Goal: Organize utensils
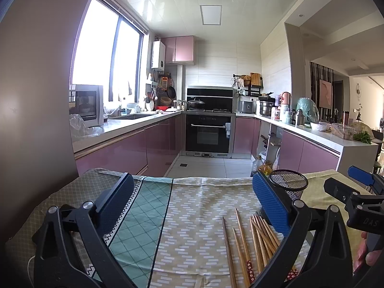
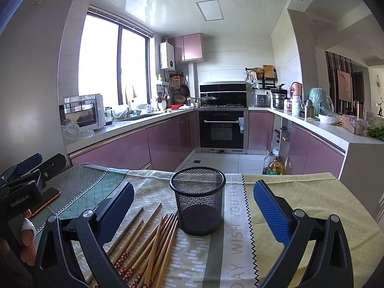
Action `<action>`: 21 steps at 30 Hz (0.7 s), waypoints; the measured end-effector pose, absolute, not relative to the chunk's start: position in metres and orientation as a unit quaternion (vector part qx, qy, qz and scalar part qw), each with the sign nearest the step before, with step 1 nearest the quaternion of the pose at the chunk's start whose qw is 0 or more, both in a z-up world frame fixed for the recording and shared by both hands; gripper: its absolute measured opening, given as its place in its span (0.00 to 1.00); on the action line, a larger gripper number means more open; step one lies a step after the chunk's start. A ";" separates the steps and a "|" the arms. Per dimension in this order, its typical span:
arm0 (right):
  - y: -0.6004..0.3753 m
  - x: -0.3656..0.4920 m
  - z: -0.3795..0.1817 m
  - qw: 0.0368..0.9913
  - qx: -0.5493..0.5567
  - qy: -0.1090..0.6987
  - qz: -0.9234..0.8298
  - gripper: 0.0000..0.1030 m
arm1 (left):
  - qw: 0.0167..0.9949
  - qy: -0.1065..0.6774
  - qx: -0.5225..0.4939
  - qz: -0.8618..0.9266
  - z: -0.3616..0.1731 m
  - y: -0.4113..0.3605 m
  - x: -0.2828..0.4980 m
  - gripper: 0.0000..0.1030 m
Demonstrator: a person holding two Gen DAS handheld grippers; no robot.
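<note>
A black mesh cup [image 2: 198,200] stands upright and empty on the patterned tablecloth [image 2: 312,199]. Several wooden chopsticks [image 2: 153,242] with red flowered ends lie loose just left of it. My right gripper [image 2: 194,204] is open and empty, its jaws wide apart on either side of the cup and chopsticks, above the table. My left gripper [image 1: 192,199] is open and empty too, with the chopsticks [image 1: 252,242] lying by its right finger [image 1: 271,204] and the cup [image 1: 289,186] behind that finger.
A phone [image 2: 46,201] lies on the cloth at the left, under the left gripper's body [image 2: 21,192]. The table's far edge [image 1: 204,178] drops to the kitchen floor. Oil bottles [image 2: 273,164] stand on the floor beyond. Counters run along both sides.
</note>
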State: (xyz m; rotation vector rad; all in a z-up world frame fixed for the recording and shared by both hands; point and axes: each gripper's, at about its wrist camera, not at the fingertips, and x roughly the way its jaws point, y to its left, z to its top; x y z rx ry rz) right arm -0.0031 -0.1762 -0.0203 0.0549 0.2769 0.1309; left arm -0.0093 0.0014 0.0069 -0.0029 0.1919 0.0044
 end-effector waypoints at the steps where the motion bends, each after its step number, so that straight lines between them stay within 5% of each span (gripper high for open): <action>1: -0.176 -0.003 -0.020 0.988 0.027 0.138 0.065 0.94 | 0.995 0.096 -0.002 0.002 0.007 0.001 -0.010 0.95; 21: -0.176 -0.004 -0.016 0.988 0.027 0.135 0.064 0.94 | 0.995 0.097 -0.004 0.001 0.005 0.001 -0.008 0.95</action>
